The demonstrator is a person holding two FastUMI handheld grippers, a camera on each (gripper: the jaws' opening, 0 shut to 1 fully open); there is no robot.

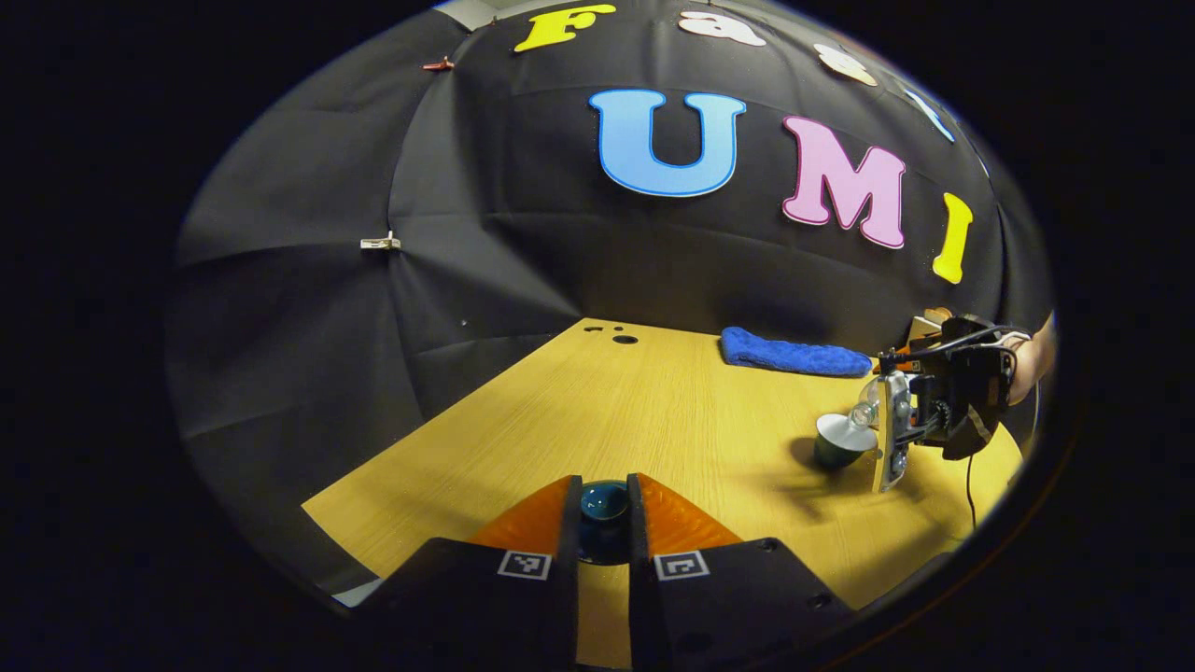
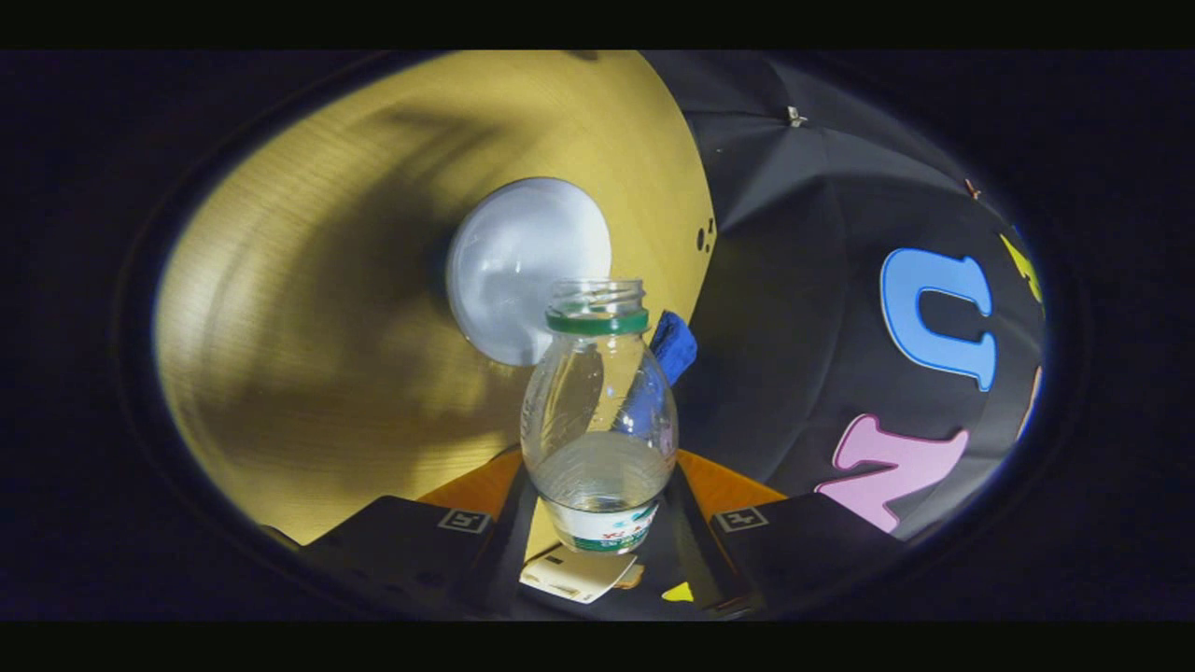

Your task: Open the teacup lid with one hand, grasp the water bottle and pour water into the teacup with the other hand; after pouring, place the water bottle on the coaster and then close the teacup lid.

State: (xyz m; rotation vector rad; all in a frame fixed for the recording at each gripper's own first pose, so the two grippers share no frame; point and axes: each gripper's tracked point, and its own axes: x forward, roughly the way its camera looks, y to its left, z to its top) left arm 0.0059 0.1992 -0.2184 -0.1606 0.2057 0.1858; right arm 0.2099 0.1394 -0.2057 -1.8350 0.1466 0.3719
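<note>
Clear plastic water bottle (image 2: 598, 420) is pinched low on its body by the right gripper (image 2: 597, 523), neck tipped toward the open teacup (image 2: 528, 269) at centre frame. In the left gripper view the same bottle (image 1: 864, 409) is seen at right of frame, mouth just over the teacup (image 1: 843, 439) rim. Water is pooled near the bottle's base end — pour judged unfinished or barely started.

Left gripper (image 1: 603, 523) at bottom centre is closed on the dark teacup lid (image 1: 603, 509), held above the wooden table (image 1: 597, 411), well apart from the cup.

Risks:
- Bottle mouth is only near the rim, not clearly inside it — a fast tilt could spill onto the table.
- Grip sits low on a smooth bottle; slip or rotation is possible as the tilt increases.
- Cup could be nudged by the bottle neck.

Blue cloth (image 1: 792, 355) lies at the table's far edge, behind the cup, out of the way. Coaster cannot be located. Right gripper (image 1: 892, 434) and the holding hand (image 1: 1027, 359) crowd the right edge — lid return path is blocked until they are withdrawn.
</note>
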